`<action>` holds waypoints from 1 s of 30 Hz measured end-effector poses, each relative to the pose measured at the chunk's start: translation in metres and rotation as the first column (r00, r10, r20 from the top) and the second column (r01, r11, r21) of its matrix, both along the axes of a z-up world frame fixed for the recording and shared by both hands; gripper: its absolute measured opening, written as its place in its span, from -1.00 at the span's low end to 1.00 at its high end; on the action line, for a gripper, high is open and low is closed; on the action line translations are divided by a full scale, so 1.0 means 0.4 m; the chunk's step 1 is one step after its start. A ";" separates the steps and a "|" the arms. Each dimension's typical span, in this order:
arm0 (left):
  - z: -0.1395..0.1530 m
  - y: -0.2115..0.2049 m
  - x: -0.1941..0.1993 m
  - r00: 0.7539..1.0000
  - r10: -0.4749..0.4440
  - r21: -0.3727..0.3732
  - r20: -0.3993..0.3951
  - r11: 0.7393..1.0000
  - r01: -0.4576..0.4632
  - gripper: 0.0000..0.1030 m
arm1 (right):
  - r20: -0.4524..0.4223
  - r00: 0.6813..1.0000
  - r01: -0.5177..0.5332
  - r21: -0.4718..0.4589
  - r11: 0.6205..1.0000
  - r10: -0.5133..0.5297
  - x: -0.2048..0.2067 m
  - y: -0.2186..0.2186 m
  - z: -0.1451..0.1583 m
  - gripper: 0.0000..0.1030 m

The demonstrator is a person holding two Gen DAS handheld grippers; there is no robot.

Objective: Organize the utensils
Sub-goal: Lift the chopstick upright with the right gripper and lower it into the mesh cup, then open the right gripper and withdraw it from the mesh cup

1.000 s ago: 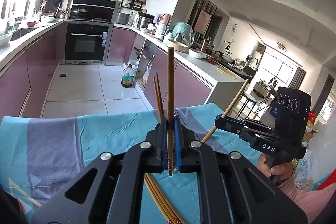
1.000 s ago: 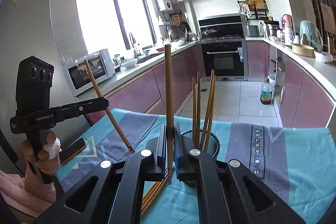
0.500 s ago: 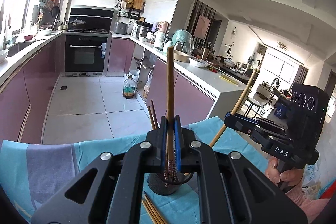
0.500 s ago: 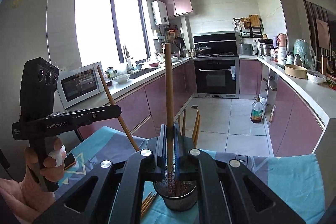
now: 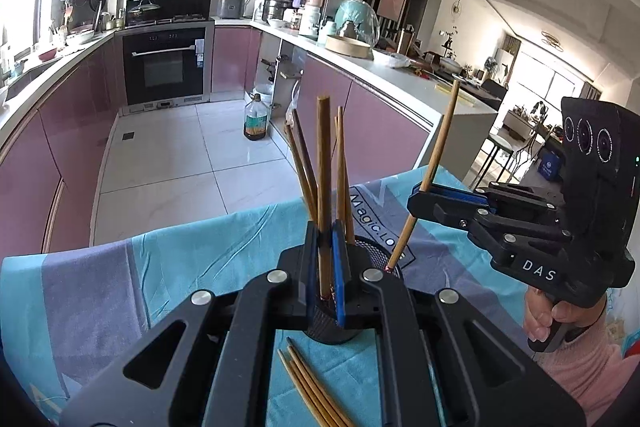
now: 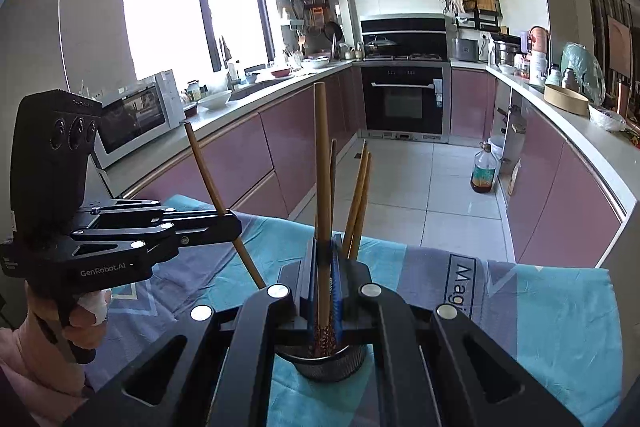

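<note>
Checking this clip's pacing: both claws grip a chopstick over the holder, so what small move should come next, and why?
Probably lower both a little, then open. The left claw and right claw each pinch one upright chopstick, tips at the mesh holder mouth, where several already stand. More chopsticks lie on the cloth.

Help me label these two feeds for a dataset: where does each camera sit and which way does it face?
Left wrist: rides the left gripper, looks over the holder toward the oven; shows the right gripper and hand.
Right wrist: rides the right gripper, faces the window and oven; shows the left gripper and hand.
Shared: the holder, blue cloth, each gripper shut on a chopstick.
</note>
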State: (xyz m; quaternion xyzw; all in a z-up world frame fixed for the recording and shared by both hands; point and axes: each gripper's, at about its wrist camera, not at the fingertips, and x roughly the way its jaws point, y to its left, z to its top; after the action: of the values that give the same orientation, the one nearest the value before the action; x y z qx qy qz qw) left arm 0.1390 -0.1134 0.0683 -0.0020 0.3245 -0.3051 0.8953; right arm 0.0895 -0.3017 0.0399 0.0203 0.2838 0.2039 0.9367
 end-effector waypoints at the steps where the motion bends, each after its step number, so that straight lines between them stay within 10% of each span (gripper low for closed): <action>1: -0.006 -0.004 0.006 1.000 -0.003 0.007 -0.007 1.000 0.004 -0.86 | -0.014 1.000 -0.003 -0.005 1.000 0.003 0.004 0.003 -0.008 -0.89; 30: -0.109 -0.045 0.156 0.995 0.036 0.053 -0.089 0.998 -0.031 -0.78 | -0.119 0.990 0.072 -0.019 0.997 -0.074 0.096 0.019 -0.090 -0.77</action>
State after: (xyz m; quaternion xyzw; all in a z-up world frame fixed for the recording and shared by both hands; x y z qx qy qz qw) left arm 0.2012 -0.1314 0.0249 0.0021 0.3722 -0.2812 0.8846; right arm 0.1279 -0.2940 0.0041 0.0360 0.3398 0.1659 0.9251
